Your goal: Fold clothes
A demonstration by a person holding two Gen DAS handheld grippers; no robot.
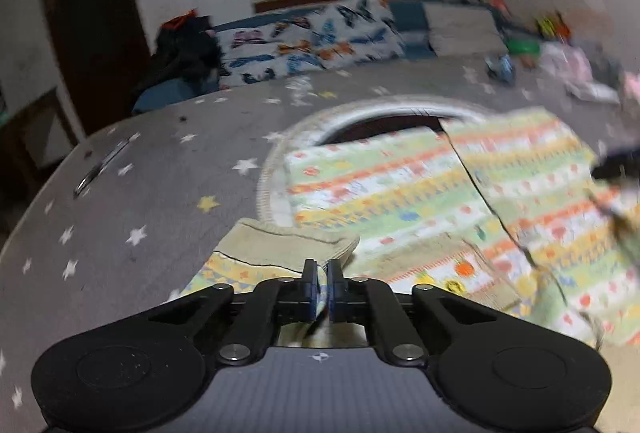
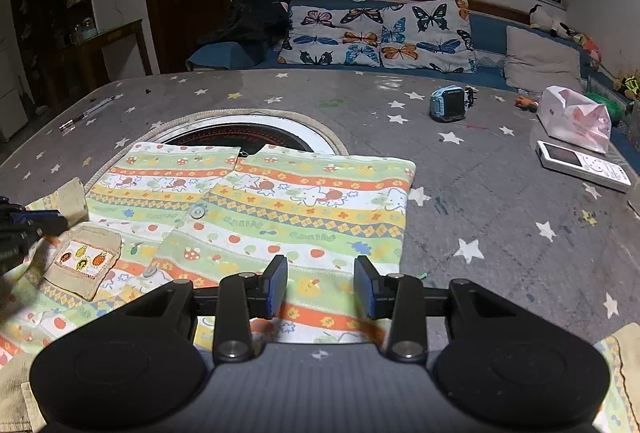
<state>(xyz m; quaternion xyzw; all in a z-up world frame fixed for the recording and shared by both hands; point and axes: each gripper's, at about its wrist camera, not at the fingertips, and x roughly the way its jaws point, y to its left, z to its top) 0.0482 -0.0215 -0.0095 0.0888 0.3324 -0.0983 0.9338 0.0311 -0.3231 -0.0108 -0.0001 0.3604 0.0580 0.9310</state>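
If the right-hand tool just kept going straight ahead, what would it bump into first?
Probably the patterned shirt lying flat under the open right tool; past that, the round opening in the table cover. Depth is uncertain.

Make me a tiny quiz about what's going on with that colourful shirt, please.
1. True or false: the left tool is shut on the shirt's sleeve cuff.
2. The right tool is: A) open above the shirt, B) gripping the pen, C) holding the watch.
3. What sits on the table between the watch and the white device?

Key: 1 true; 2 A; 3 a plastic bag.
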